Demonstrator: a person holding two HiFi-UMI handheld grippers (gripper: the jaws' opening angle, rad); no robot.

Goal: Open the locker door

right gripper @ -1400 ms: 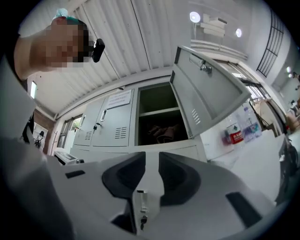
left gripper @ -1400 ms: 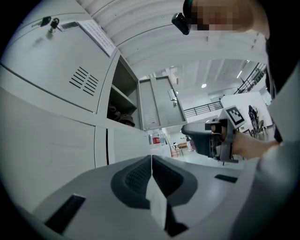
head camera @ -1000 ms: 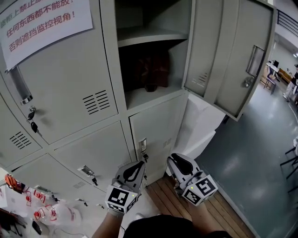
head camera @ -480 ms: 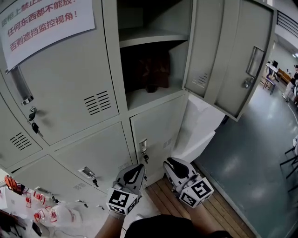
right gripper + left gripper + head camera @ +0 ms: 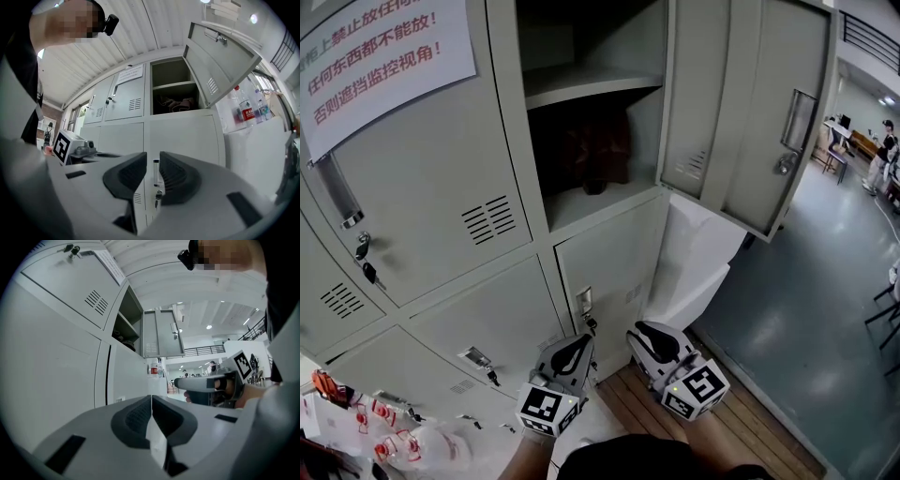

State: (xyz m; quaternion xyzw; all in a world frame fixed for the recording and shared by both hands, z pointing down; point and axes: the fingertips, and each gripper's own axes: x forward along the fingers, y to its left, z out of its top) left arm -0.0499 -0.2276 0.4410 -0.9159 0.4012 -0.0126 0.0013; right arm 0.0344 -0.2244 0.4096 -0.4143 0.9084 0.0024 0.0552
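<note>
The upper locker's door point(image 5: 750, 103) hangs wide open to the right, and a dark brown bundle point(image 5: 591, 150) lies inside. Below it the lower locker door point(image 5: 609, 272) is closed, with a small handle point(image 5: 584, 302) and a key point(image 5: 592, 323) at its left edge. My left gripper point(image 5: 574, 351) is shut and empty, low in front of that door. My right gripper point(image 5: 652, 337) sits beside it with its jaws a narrow gap apart, nothing between them. In the right gripper view the handle point(image 5: 155, 165) shows through that gap, some way off.
A paper notice point(image 5: 375, 56) is taped to the closed locker at upper left. A white board point(image 5: 698, 262) leans beside the lockers on the right. Plastic bottles point(image 5: 403, 441) lie at lower left. A wooden strip point(image 5: 750, 422) borders the grey floor; a person point(image 5: 881, 150) stands far right.
The head view has shifted a little, so the lockers sit slightly further left in the picture. Both grippers stay about where they were.
</note>
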